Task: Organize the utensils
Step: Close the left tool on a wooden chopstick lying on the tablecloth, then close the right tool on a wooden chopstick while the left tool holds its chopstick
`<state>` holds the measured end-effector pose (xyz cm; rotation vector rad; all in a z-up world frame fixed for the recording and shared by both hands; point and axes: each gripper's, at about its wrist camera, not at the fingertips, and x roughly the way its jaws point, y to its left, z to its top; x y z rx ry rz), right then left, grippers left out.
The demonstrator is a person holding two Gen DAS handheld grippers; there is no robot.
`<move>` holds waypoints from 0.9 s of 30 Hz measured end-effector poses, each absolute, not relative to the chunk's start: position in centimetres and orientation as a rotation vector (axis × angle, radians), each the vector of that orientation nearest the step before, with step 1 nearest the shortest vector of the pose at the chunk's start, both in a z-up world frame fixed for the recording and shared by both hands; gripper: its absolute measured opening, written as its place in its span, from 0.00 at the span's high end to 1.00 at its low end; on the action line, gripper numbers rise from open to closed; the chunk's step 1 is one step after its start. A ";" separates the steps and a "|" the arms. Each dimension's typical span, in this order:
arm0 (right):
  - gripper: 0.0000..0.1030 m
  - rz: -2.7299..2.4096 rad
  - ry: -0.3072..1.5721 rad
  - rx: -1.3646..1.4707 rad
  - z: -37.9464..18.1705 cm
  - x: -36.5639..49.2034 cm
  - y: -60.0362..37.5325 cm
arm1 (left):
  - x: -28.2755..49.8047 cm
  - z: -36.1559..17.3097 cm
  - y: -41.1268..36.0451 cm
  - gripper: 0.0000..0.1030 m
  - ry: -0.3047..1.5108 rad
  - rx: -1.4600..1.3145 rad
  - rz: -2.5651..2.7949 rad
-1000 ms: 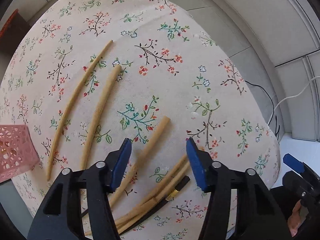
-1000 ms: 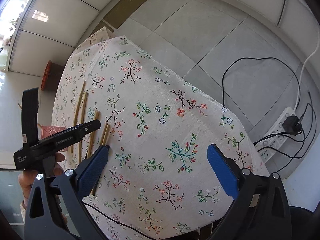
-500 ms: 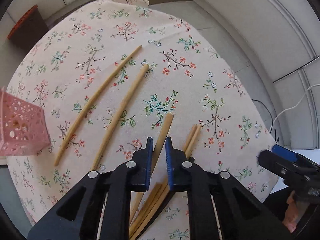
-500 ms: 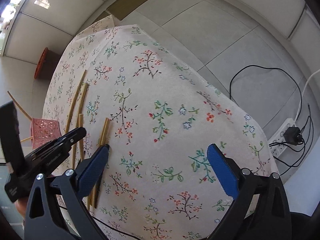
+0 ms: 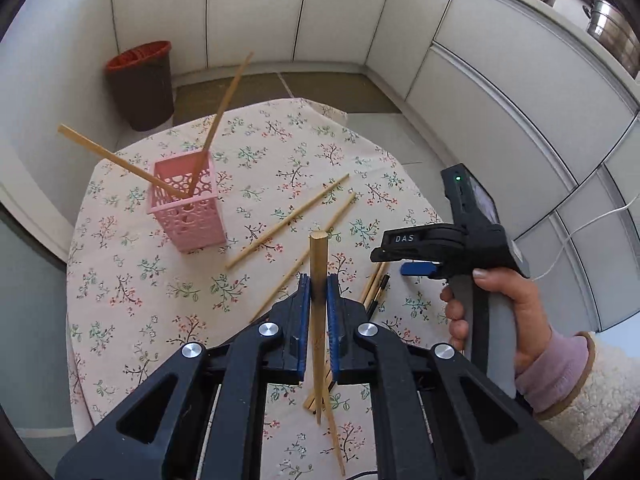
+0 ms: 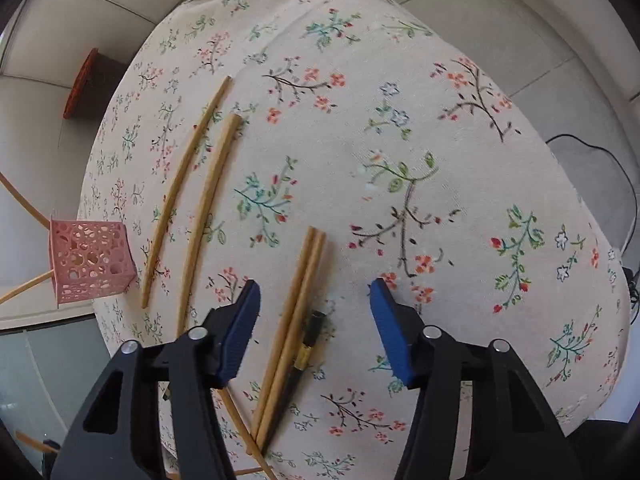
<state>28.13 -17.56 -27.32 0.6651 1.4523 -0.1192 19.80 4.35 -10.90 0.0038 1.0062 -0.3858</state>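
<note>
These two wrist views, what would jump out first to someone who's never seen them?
First, the wooden chopstick clamped upright in the left gripper, lifted above the floral tablecloth. Beyond it to the left stands the pink perforated holder with two chopsticks leaning out of it. In the right wrist view, the right gripper hangs open over a pair of chopsticks and a dark utensil lying side by side on the cloth.

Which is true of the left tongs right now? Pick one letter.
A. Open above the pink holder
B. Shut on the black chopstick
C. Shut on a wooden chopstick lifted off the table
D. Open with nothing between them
C: in the left wrist view the left tongs pinch a wooden chopstick that stands clear above the tablecloth.
</note>
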 end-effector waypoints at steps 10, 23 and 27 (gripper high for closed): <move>0.94 -0.155 1.359 0.717 -26.5 27.3 -17.6 | 17.5 -9.0 7.1 0.92 0.921 -0.058 -0.402; 0.94 0.016 1.175 0.611 -16.4 23.1 -17.8 | 16.5 -8.2 7.5 0.94 0.907 -0.090 -0.409; 0.94 0.062 1.146 0.636 -14.6 22.0 -18.5 | 18.7 -12.0 7.2 0.94 1.080 -0.090 -0.414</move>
